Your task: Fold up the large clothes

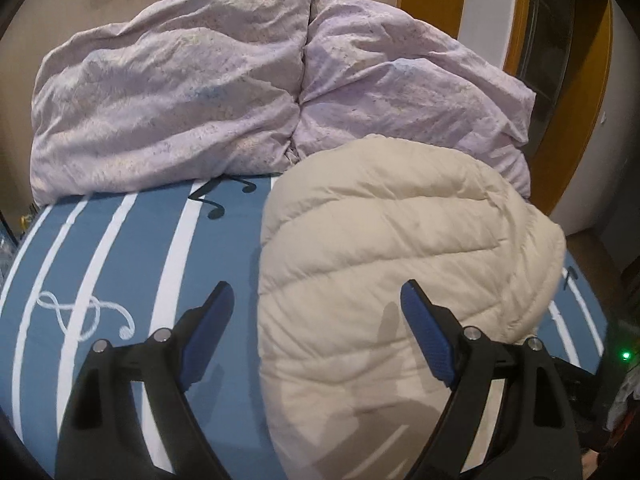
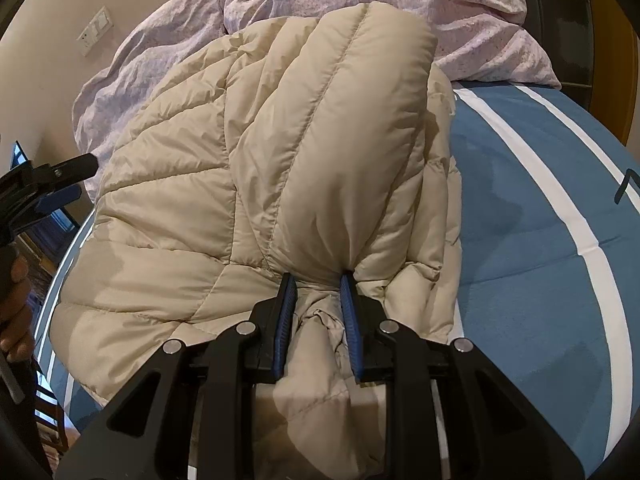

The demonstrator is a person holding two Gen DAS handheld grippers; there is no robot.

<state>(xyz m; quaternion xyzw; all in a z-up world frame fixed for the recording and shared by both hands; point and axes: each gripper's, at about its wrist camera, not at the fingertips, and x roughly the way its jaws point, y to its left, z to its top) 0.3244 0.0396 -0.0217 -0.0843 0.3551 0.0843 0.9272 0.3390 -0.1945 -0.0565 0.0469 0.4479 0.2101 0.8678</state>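
Nearest, right gripper (image 2: 318,280) clamped narrow on a bunched fold of the cream puffer jacket (image 2: 256,184), at six o'clock of its own view. Left gripper (image 1: 316,312) jaws wide, holding nothing, above the jacket's left edge. Jacket heaped at centre-right of the blue striped bed (image 1: 120,248), partly doubled over, not yet flat or compact. Beyond, at twelve o'clock, lilac pillows (image 1: 168,92).

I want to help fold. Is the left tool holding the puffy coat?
No, the left tool is wide open above the coat, pinching nothing.
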